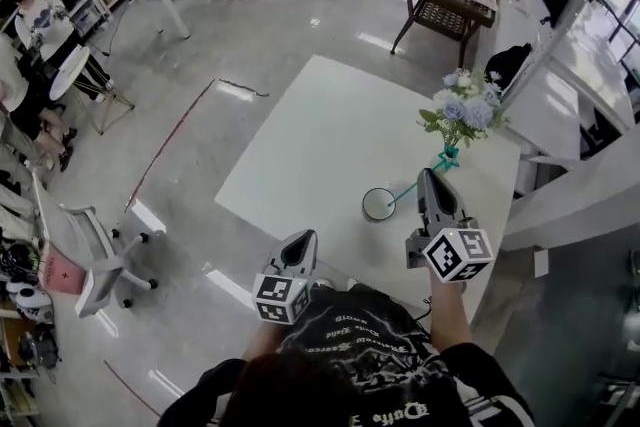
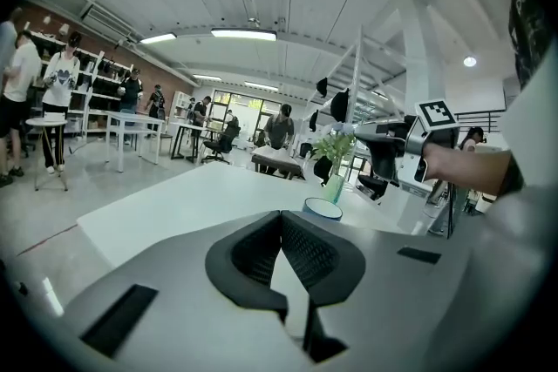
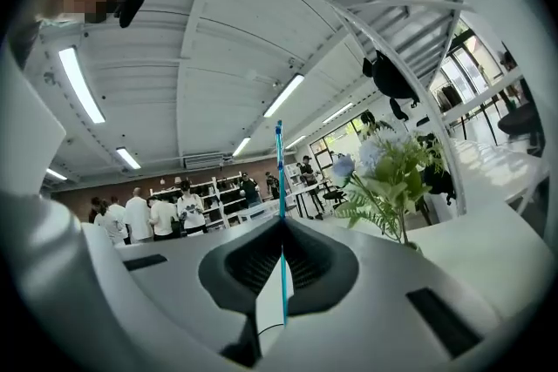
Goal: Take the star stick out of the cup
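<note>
Over white table (image 1: pixel 300 145), right tool (image 3: pixel 281 229) pinches star stick (image 3: pixel 280 170) standing near-upright.

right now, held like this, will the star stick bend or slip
Likely light and a bit whippy: the star stick is very thin and long. It could pivot, since the right gripper pinches it at one narrow spot.

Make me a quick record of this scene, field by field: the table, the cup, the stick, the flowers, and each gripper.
table: white table, bearing the cup and the flowers
cup: white cup, teal rim, upright
stick: thin teal stick, slanting from the right gripper toward the cup
flowers: bunch in a teal vase, beyond the cup
right gripper: right gripper shut on the stick, above the table
left gripper: left gripper, jaws together, nothing between
</note>
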